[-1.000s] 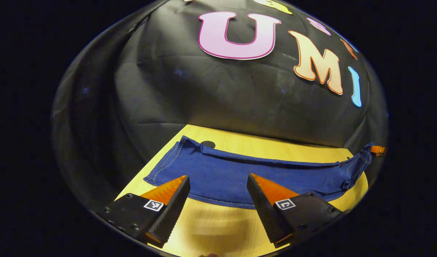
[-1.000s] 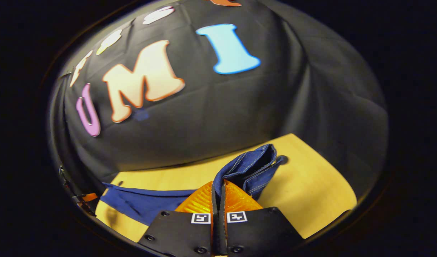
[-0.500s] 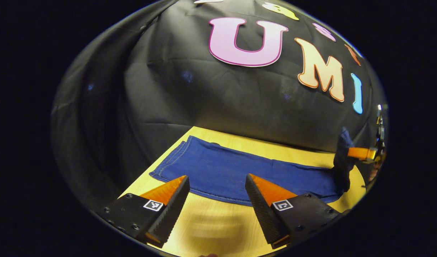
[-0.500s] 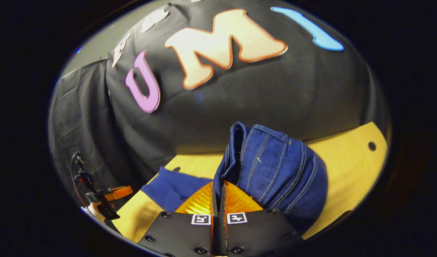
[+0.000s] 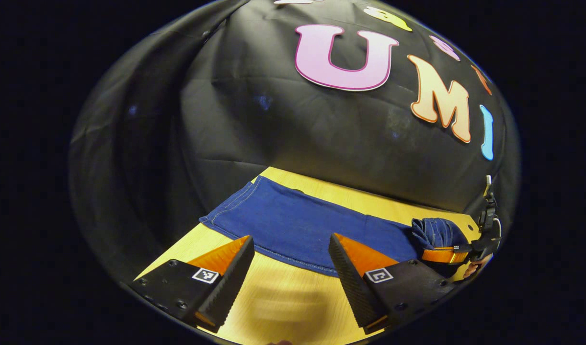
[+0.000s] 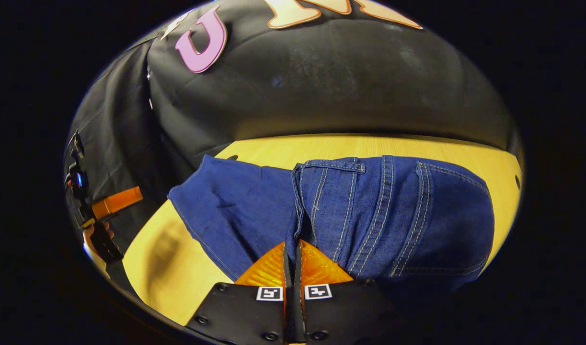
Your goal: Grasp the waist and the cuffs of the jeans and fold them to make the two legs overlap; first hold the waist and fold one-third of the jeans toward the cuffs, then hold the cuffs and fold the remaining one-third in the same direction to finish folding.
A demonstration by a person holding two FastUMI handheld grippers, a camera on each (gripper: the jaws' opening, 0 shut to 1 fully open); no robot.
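Since the jeans (image 6: 254, 211) are soft, fairly heavy denim, I expect them to sag and drag rather than hold a crease, so the thick stitched waist (image 6: 388, 211) looks like the best place to hold on. They lie along the table (image 5: 283, 306), legs already stacked, with the waist end lifted and curled over toward the cuffs (image 5: 230, 208). My right gripper (image 6: 293, 249) is pressed together on the waist edge, denim bunched against it. My left gripper (image 5: 293, 244) is spread wide, holding nothing, hovering just short of the near leg seam. From the left gripper view the waist is only a small rolled lump by the right gripper (image 5: 441, 255), so I can't tell how far the fold reaches. The pinch point itself is hidden behind the fingers.
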